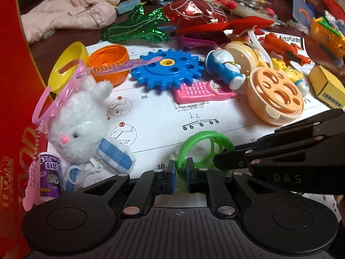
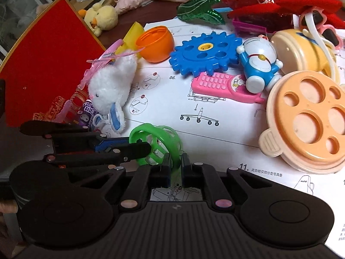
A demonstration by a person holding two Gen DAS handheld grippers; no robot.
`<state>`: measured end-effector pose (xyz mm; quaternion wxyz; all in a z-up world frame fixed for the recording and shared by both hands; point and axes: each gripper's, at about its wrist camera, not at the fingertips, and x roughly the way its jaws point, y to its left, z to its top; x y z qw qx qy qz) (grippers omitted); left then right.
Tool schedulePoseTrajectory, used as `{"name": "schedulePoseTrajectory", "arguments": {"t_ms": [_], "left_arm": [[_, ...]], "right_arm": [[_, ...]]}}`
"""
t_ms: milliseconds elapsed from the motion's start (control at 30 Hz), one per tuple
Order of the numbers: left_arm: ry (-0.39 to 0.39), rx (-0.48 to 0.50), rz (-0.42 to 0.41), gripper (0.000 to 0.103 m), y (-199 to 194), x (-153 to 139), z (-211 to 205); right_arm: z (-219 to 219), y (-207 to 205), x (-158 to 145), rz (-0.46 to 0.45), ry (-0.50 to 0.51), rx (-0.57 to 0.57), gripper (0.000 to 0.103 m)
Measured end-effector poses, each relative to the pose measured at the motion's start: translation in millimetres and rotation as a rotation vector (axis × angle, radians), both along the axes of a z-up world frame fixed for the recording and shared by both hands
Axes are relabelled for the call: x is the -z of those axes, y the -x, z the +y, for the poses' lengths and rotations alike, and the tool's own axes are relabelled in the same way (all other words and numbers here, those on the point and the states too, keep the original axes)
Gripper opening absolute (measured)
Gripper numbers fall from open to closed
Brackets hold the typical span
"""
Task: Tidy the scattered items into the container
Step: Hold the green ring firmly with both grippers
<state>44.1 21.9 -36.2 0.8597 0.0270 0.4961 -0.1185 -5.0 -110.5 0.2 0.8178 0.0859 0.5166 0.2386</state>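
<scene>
A green plastic wheel [image 1: 206, 135] stands on edge on the white instruction sheet [image 1: 155, 116]. In the left wrist view my left gripper [image 1: 180, 178] is shut on the near rim of the wheel, blue pads on both sides. My right gripper [image 1: 216, 161] comes in from the right and meets the wheel's right side. In the right wrist view the right gripper [image 2: 176, 166] pinches the rim of the green wheel [image 2: 151, 130], and the left gripper [image 2: 148, 147] reaches in from the left. The red box [image 2: 47, 54] stands to the left.
Toys crowd the sheet: a white plush rabbit [image 1: 79, 118], blue gear [image 1: 168, 69], pink toy phone [image 1: 200, 91], blue cat figure [image 1: 224, 67], peach perforated lid [image 1: 276, 99], orange cup [image 1: 110, 62], yellow shell [image 1: 66, 64]. Pink clothing [image 1: 71, 10] and foil balloons [image 1: 194, 10] lie behind.
</scene>
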Motion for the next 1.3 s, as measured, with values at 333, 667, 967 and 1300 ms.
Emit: {"name": "schedulePoseTrajectory", "arguments": {"t_ms": [333,667,967,1300], "left_arm": [[0.003,-0.02,0.014,0.005,-5,2,1],[0.013,-0.07,0.036,0.004,-5,1,0],[0.03,-0.068,0.052,0.004,-1,1,0],[0.017,-0.052,0.091,0.004,25,-4,-19]], "right_arm": [[3,-4,-2,-0.009,0.005,0.005,0.01],[3,-3,-2,0.009,0.02,0.046,0.01],[4,3,-5,0.006,0.042,0.037,0.009],[-13,31,-5,0.06,0.027,0.076,0.009]]}}
